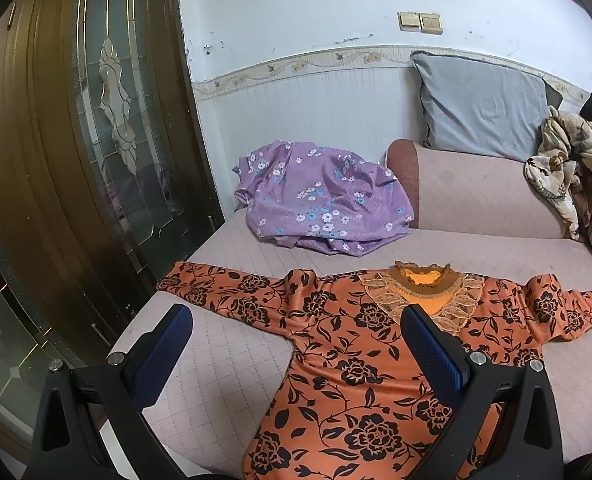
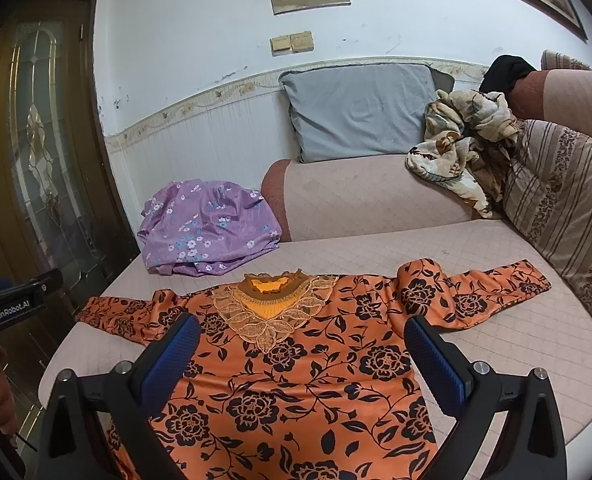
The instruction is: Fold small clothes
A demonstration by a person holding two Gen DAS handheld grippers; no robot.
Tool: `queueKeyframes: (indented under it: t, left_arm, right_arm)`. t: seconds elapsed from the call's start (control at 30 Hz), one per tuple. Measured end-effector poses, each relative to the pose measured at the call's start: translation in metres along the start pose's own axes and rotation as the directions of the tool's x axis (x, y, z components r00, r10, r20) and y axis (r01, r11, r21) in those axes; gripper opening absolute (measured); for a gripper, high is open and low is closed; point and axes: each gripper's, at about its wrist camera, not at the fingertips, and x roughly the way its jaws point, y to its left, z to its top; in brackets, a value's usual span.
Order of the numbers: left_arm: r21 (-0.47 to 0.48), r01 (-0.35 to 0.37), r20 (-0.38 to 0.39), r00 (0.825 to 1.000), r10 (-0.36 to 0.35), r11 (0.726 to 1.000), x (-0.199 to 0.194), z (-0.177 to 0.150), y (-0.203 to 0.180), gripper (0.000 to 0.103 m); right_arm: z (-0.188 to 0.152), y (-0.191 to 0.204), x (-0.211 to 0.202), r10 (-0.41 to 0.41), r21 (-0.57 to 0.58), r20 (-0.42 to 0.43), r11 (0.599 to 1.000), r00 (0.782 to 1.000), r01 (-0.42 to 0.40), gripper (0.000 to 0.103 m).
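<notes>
Both grippers, left (image 1: 296,344) and right (image 2: 302,348), hover spread-fingered over an orange blouse (image 2: 296,392); limp, slippery-looking, best pinched at sleeve ends.

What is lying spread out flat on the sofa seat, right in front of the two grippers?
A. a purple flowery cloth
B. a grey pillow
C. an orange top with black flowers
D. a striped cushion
C: the orange top with black flowers lies flat on the seat with both sleeves out, while the purple flowery cloth sits bunched up behind it.
</notes>
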Motion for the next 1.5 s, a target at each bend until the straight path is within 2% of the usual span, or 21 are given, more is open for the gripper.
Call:
queueKeyframes:
  t: [0.23, 0.5, 0.6, 0.67, 0.73, 0.8, 0.83, 0.87, 0.93, 0.97, 1.0, 1.07, 1.1, 1.2, 1.23, 1.3, 1.33, 1.4, 1.43, 1.47, 1.5]
  left_arm:
    - [0.007, 0.001, -0.024, 1.000, 0.000, 1.000, 0.023, -0.001, -0.007, 0.103]
    - [0.022, 0.005, -0.061, 0.998, -0.004, 1.000, 0.070, -0.010, -0.027, 0.103]
    - [0.021, 0.051, -0.145, 0.988, -0.047, 0.998, 0.113, -0.020, -0.043, 0.103]
    - [-0.003, 0.110, -0.242, 0.964, -0.108, 0.994, 0.150, -0.033, -0.057, 0.103]
    - [-0.031, 0.146, -0.355, 0.923, -0.148, 0.989, 0.192, -0.052, -0.073, 0.103]
    - [-0.030, 0.157, -0.423, 0.893, -0.155, 0.987, 0.226, -0.074, -0.091, 0.103]
    - [-0.010, 0.157, -0.445, 0.883, -0.145, 0.988, 0.240, -0.085, -0.099, 0.103]
    - [0.032, 0.155, -0.475, 0.871, -0.121, 0.987, 0.252, -0.099, -0.109, 0.103]
    - [0.075, 0.164, -0.523, 0.846, -0.101, 0.984, 0.265, -0.112, -0.118, 0.103]
    - [0.055, 0.174, -0.499, 0.858, -0.124, 0.983, 0.263, -0.109, -0.116, 0.103]
    - [0.039, 0.193, -0.496, 0.856, -0.149, 0.980, 0.263, -0.106, -0.116, 0.103]
    - [0.052, 0.210, -0.517, 0.842, -0.153, 0.976, 0.267, -0.110, -0.121, 0.103]
    - [0.061, 0.210, -0.494, 0.856, -0.153, 0.976, 0.265, -0.111, -0.123, 0.103]
    - [0.058, 0.200, -0.446, 0.882, -0.153, 0.978, 0.260, -0.118, -0.126, 0.103]
    - [0.057, 0.200, -0.442, 0.884, -0.155, 0.978, 0.259, -0.119, -0.127, 0.103]
    - [0.052, 0.204, -0.447, 0.880, -0.160, 0.977, 0.260, -0.121, -0.127, 0.103]
    - [0.047, 0.207, -0.452, 0.877, -0.164, 0.977, 0.259, -0.120, -0.127, 0.103]
    - [0.038, 0.210, -0.456, 0.874, -0.170, 0.977, 0.260, -0.119, -0.126, 0.103]
    - [0.036, 0.211, -0.456, 0.873, -0.172, 0.977, 0.259, -0.119, -0.127, 0.103]
    - [0.034, 0.212, -0.457, 0.873, -0.173, 0.977, 0.258, -0.116, -0.125, 0.103]
    - [0.036, 0.211, -0.456, 0.873, -0.172, 0.977, 0.257, -0.116, -0.126, 0.103]
  right_arm:
    - [0.007, 0.002, 0.015, -0.010, -0.017, 0.014, 1.000, 1.000, 0.010, 0.103]
    - [0.010, -0.013, 0.058, -0.009, 0.024, -0.033, 1.000, 0.999, 0.010, 0.103]
    - [0.006, -0.041, 0.087, -0.015, 0.074, -0.053, 0.997, 0.998, 0.019, 0.103]
    - [0.001, -0.081, 0.113, -0.004, 0.166, -0.099, 0.986, 0.995, 0.020, 0.103]
    - [-0.007, -0.128, 0.137, 0.000, 0.290, -0.156, 0.956, 0.988, 0.046, 0.103]
    - [-0.020, -0.195, 0.156, -0.019, 0.470, -0.213, 0.874, 0.977, 0.119, 0.103]
    - [-0.027, -0.225, 0.163, -0.017, 0.557, -0.237, 0.817, 0.971, 0.150, 0.103]
    - [-0.038, -0.267, 0.168, 0.014, 0.686, -0.247, 0.709, 0.969, 0.165, 0.103]
    - [-0.051, -0.316, 0.170, 0.058, 0.818, -0.197, 0.560, 0.979, 0.131, 0.103]
    - [-0.056, -0.344, 0.169, 0.044, 0.860, -0.176, 0.493, 0.983, 0.132, 0.103]
    - [-0.058, -0.360, 0.168, 0.020, 0.875, -0.166, 0.463, 0.986, 0.138, 0.103]
    - [-0.056, -0.392, 0.171, -0.021, 0.892, -0.148, 0.428, 0.989, 0.143, 0.100]
    - [-0.054, -0.402, 0.174, -0.039, 0.898, -0.141, 0.416, 0.989, 0.144, 0.098]
    - [-0.052, -0.432, 0.189, -0.065, 0.912, -0.124, 0.384, 0.990, 0.140, 0.079]
    - [-0.053, -0.442, 0.198, -0.076, 0.914, -0.153, 0.369, 0.985, 0.170, 0.072]
    - [-0.057, -0.457, 0.212, -0.093, 0.916, -0.197, 0.337, 0.976, 0.217, 0.068]
    - [-0.054, -0.461, 0.216, -0.108, 0.914, -0.197, 0.339, 0.974, 0.223, 0.066]
    - [-0.040, -0.465, 0.224, -0.142, 0.879, -0.223, 0.398, 0.964, 0.262, 0.064]
    - [-0.034, -0.465, 0.230, -0.156, 0.858, -0.241, 0.427, 0.958, 0.285, 0.056]
    - [-0.029, -0.467, 0.239, -0.175, 0.830, -0.266, 0.459, 0.948, 0.318, 0.039]
    - [-0.031, -0.470, 0.243, -0.188, 0.818, -0.278, 0.468, 0.942, 0.335, 0.029]
